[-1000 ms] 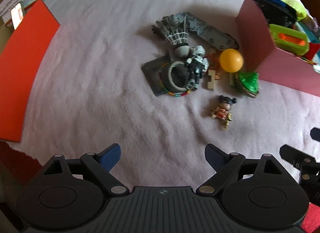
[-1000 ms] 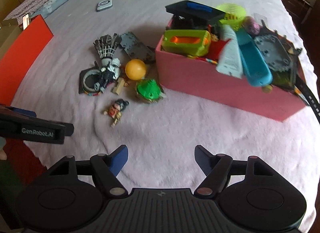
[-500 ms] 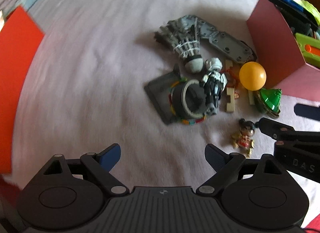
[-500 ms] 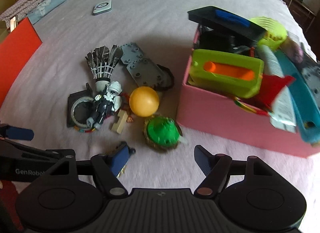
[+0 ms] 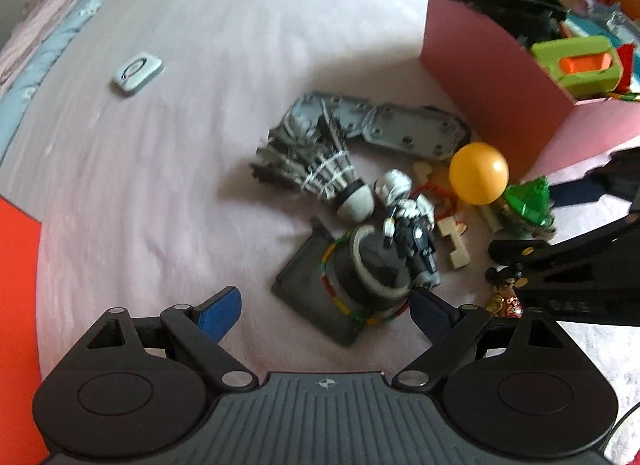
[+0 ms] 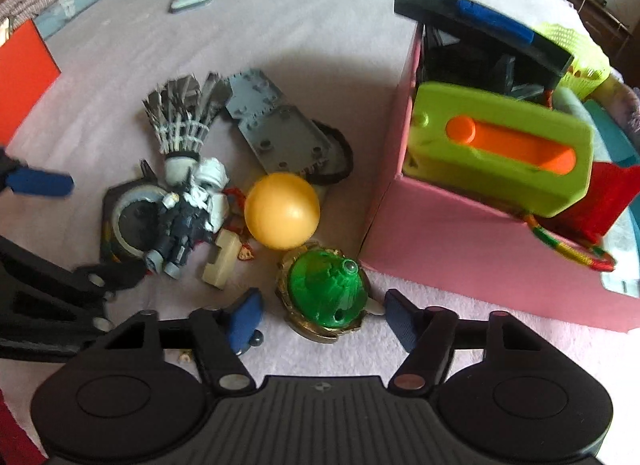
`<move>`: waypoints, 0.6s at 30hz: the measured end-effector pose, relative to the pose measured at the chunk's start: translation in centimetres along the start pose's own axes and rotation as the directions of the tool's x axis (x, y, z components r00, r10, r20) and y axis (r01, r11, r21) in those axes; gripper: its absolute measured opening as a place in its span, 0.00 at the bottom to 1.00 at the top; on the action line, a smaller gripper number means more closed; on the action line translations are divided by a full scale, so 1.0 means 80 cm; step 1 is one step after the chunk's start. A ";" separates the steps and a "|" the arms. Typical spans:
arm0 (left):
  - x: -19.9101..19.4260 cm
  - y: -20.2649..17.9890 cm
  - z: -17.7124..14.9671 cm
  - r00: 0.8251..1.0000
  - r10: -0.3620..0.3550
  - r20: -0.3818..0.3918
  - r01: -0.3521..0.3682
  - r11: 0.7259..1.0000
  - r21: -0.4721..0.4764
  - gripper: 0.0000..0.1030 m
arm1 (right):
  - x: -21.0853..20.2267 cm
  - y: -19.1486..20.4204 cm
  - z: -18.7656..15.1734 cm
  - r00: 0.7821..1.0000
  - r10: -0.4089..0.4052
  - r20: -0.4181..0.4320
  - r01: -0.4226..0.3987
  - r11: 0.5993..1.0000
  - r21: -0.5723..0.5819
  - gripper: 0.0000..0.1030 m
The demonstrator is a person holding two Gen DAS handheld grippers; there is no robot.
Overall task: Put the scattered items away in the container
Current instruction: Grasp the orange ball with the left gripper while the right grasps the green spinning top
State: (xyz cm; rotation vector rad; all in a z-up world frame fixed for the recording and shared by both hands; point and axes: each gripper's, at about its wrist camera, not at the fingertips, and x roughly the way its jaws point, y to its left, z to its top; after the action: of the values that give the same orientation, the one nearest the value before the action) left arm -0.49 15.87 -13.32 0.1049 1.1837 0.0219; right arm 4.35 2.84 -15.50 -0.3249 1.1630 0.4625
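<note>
My right gripper (image 6: 323, 317) hangs low over a green spinning top (image 6: 326, 293), which lies between its blue fingers. The jaws are closing, with a small gap still showing on each side of the top. My left gripper (image 5: 326, 311) stands open over a dark tray holding a tape roll (image 5: 368, 265), with a small robot figure (image 5: 412, 229) lying across it. An orange ball (image 6: 282, 209), a shuttlecock (image 6: 182, 129) and a wooden block (image 6: 220, 261) lie close by. The pink box (image 6: 460, 249) stands to the right.
The box is heaped with toys, a lime-green one (image 6: 500, 145) on top. A grey studded plate (image 5: 404, 133) lies behind the pile and a small doll (image 5: 504, 289) is half hidden by the right gripper. A white device (image 5: 137, 73) lies far left, near an orange-red board (image 5: 16, 305).
Both grippers have come down towards the pile. The right one has moved over the green top and its fingers have drawn inwards. The left one has rolled and drawn near the tray.
</note>
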 end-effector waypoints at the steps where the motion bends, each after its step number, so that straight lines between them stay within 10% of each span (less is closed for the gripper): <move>1: -0.003 0.000 0.002 1.000 -0.005 0.009 0.005 1.000 -0.006 0.89 | 0.000 -0.001 -0.001 1.000 -0.004 0.005 0.004 1.000 0.009 0.55; 18: 0.000 -0.076 0.061 0.985 -0.151 0.088 0.149 0.988 0.032 0.80 | -0.044 -0.057 -0.089 0.995 -0.089 -0.043 0.095 0.985 0.145 0.51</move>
State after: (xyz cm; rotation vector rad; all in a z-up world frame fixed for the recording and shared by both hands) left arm 3.79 9.46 -12.04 0.0386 1.0994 -0.1299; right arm -0.16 -5.13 -14.80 -0.2585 1.2055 0.2888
